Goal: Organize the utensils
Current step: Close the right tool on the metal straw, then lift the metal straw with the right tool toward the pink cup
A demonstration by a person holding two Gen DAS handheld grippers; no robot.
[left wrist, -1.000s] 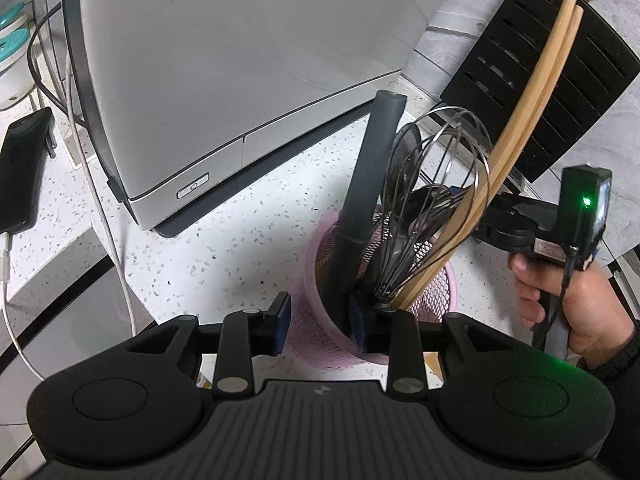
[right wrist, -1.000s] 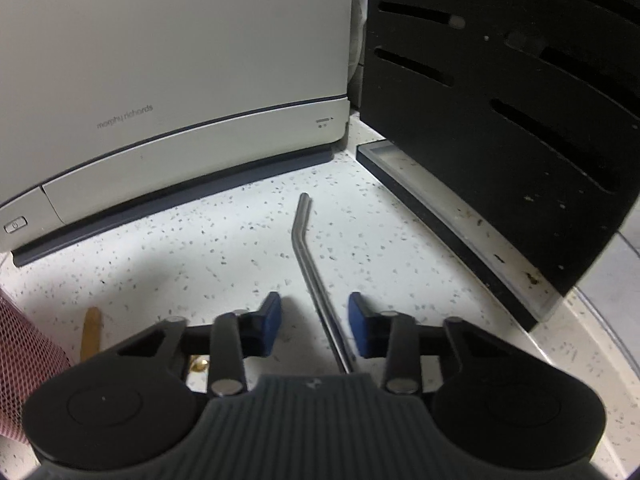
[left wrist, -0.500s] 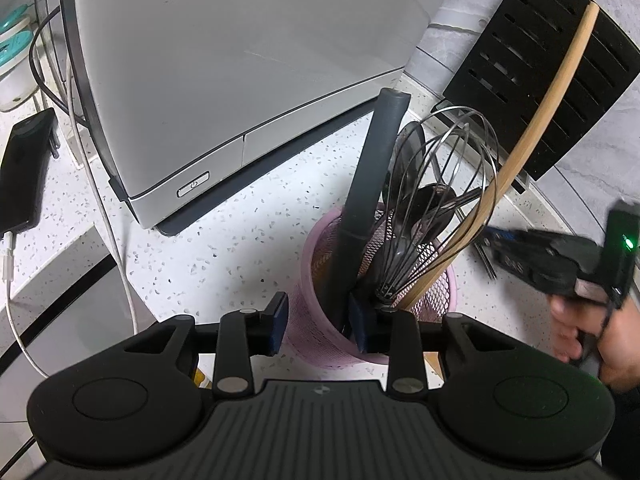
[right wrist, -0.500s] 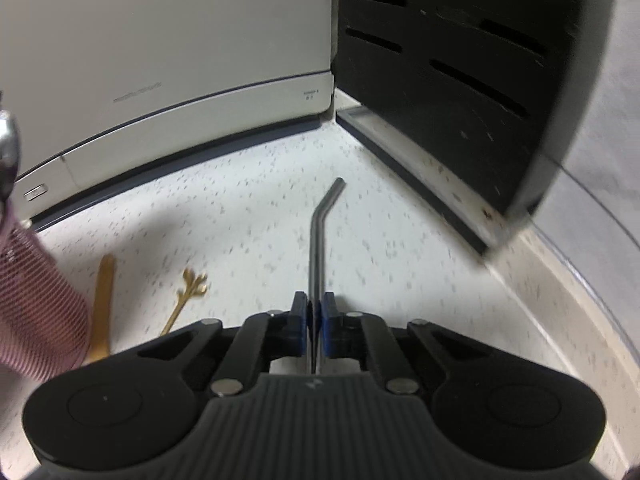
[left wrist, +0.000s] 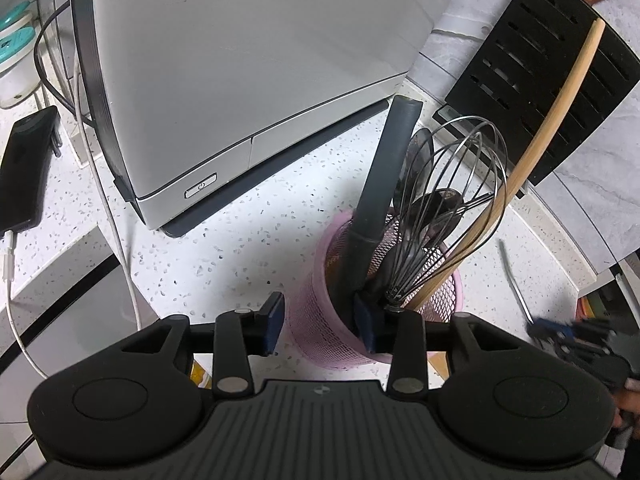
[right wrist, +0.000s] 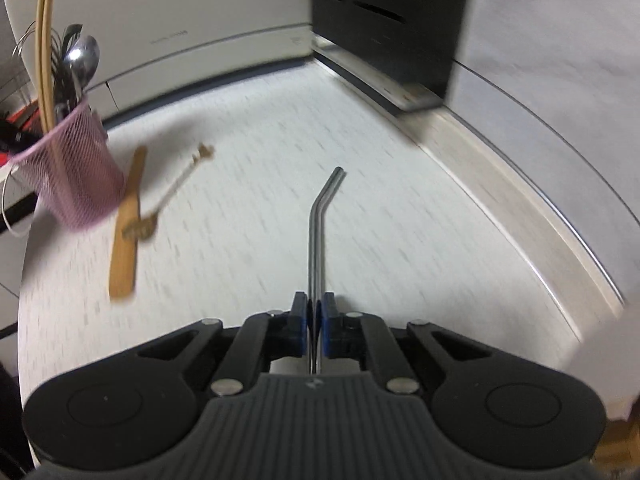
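White speckled countertop (left wrist: 256,216) fills the left wrist view, backed by a grey appliance (left wrist: 248,72) and a black slotted rack (left wrist: 540,76). A pink mesh holder (left wrist: 320,320) stands in front of the appliance, and it is straddled by the left gripper (left wrist: 320,322): one blue pad sits outside its wall, the other inside the rim, near a dark grey handle (left wrist: 384,184). Its jaws have just been widening and stand apart; whether the pads press the wall cannot be told. A wire whisk (left wrist: 452,208), dark spoons and a long wooden stick (left wrist: 532,160) are also held in the holder. To the right of the holder, the blurred right gripper (left wrist: 560,332) is seen with a thin metal rod projecting from it.

Across the right wrist view, the right gripper (right wrist: 316,320) is seen clamped on a bent metal straw (right wrist: 318,220), which runs forward from between the pads. The pink holder lies far to the left of the straw, with a wooden spatula (right wrist: 128,220) and a small gold fork (right wrist: 172,192) on the counter beside it.
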